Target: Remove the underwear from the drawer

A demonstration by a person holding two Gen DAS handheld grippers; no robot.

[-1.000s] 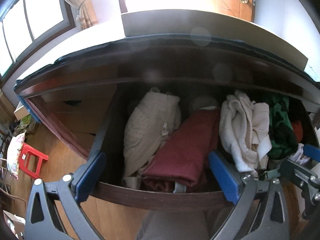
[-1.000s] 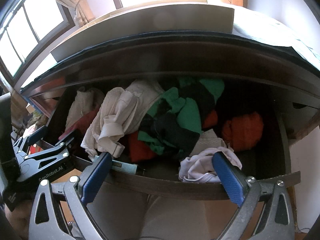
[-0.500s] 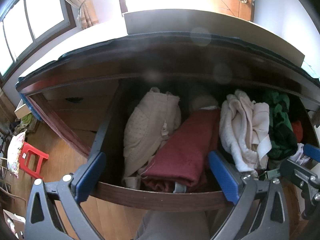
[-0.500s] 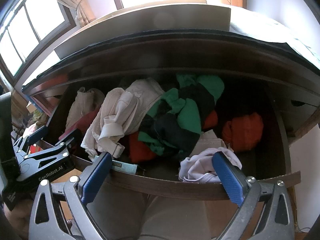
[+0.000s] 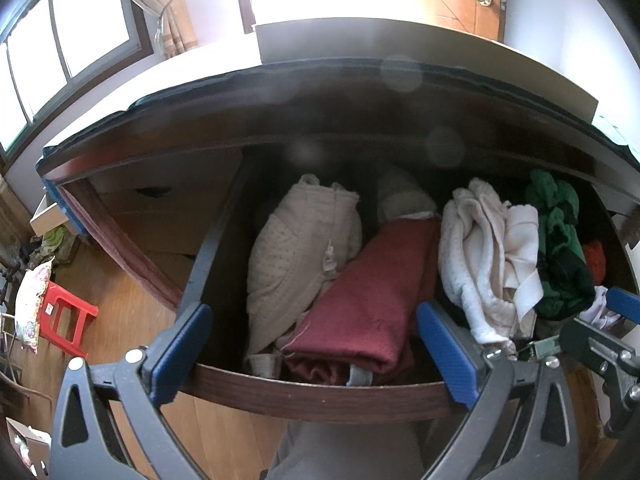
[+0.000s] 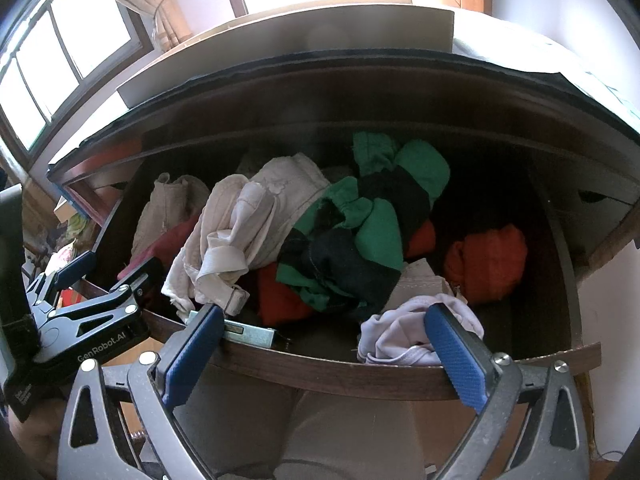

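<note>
Left wrist view: my left gripper (image 5: pixel 316 352) hangs released over the dark wooden drawer's front edge (image 5: pixel 320 394), the folded maroon cloth (image 5: pixel 368 300) just ahead.

Right wrist view: my right gripper (image 6: pixel 320 352) gapes empty; crumpled pale lilac underwear (image 6: pixel 404 332) lies beside its right finger.

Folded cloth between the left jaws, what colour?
Dark red, maroon folded cloth, plain with no pattern. Left wrist view shows it best.
</note>
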